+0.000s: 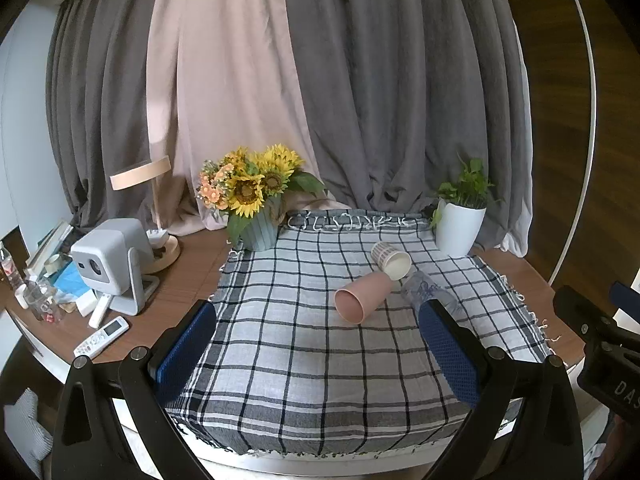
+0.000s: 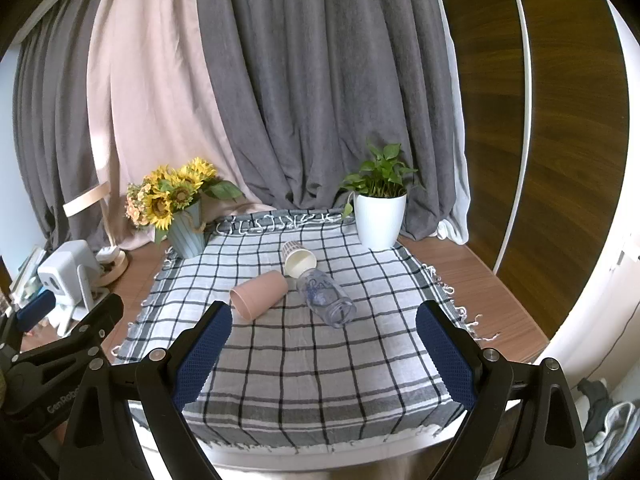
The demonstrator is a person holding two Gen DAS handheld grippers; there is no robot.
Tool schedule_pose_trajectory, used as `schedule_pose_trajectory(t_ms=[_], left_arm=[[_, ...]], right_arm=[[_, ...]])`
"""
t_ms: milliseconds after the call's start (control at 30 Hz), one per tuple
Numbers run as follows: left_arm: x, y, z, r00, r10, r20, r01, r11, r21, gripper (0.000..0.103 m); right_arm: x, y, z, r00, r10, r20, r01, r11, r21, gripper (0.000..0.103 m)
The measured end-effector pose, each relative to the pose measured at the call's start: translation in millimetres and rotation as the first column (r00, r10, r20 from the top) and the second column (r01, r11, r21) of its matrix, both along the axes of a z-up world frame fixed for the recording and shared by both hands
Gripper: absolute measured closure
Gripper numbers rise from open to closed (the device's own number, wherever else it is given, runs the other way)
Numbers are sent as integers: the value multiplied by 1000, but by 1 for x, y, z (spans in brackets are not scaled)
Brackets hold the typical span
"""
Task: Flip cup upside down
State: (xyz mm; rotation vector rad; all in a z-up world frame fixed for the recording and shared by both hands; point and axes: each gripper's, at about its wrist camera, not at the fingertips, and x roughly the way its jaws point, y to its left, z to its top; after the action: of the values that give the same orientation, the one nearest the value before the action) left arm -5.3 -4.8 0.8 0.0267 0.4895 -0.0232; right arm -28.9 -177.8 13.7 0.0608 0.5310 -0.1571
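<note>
Checked cloth [image 2: 304,364] bears three toppled cups: pink [image 2: 259,294], paper [image 2: 299,262], clear [image 2: 326,296]; both grippers' jaws released.

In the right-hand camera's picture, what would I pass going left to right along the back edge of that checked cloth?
Wooden lamp → sunflower vase → white potted plant.
</note>
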Motion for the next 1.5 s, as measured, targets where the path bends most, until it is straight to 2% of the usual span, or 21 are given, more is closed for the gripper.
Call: schedule_pose_trajectory(t_ms=[233, 367, 533, 633, 767, 967, 1067, 1200, 1267, 1367, 1433, 1500], left_arm=[[6, 4, -1, 999, -25, -26, 25, 1000, 7, 0], [21, 3, -10, 992, -78, -99, 81, 996, 25, 0], [51, -5, -30, 960, -148, -238, 158, 987, 20, 0], [70, -8, -41, 943, -170, -287, 179, 984, 5, 0], [103, -19, -53, 923, -188, -335, 211, 977, 34, 0], [172, -44, -76, 865, -237, -442, 274, 961, 20, 0], [203, -57, -89, 844, -250, -474, 308, 950, 47, 0], [243, -73, -110, 804, -260, -534, 371, 922, 111, 0], [260, -76, -117, 785, -266, -559, 393, 912, 118, 0], [288, -80, -130, 735, -294, -612, 434, 896, 92, 0], [305, -84, -140, 692, -313, -650, 468, 881, 74, 0], [319, -89, -151, 640, -338, -691, 514, 856, 57, 2]], right_arm=[[0, 0, -2, 1000, -7, -5, 7, 1000, 4, 9], [-1, 2, -6, 1000, -14, -12, 15, 1000, 14, 9], [12, 1, -22, 998, -36, -56, 38, 999, 37, 9], [30, -4, -33, 992, -68, -106, 74, 996, 57, 9], [56, -20, -50, 979, -115, -169, 134, 985, 108, 9], [107, -49, -78, 955, -181, -234, 223, 960, 168, 9], [138, -61, -95, 944, -180, -275, 238, 952, 193, 9], [176, -75, -115, 920, -203, -336, 281, 938, 203, 9], [190, -77, -121, 911, -219, -351, 301, 933, 199, 9], [208, -76, -128, 901, -238, -364, 323, 926, 195, 9], [218, -74, -132, 892, -251, -376, 344, 917, 204, 9], [226, -73, -136, 880, -273, -389, 373, 904, 208, 9]])
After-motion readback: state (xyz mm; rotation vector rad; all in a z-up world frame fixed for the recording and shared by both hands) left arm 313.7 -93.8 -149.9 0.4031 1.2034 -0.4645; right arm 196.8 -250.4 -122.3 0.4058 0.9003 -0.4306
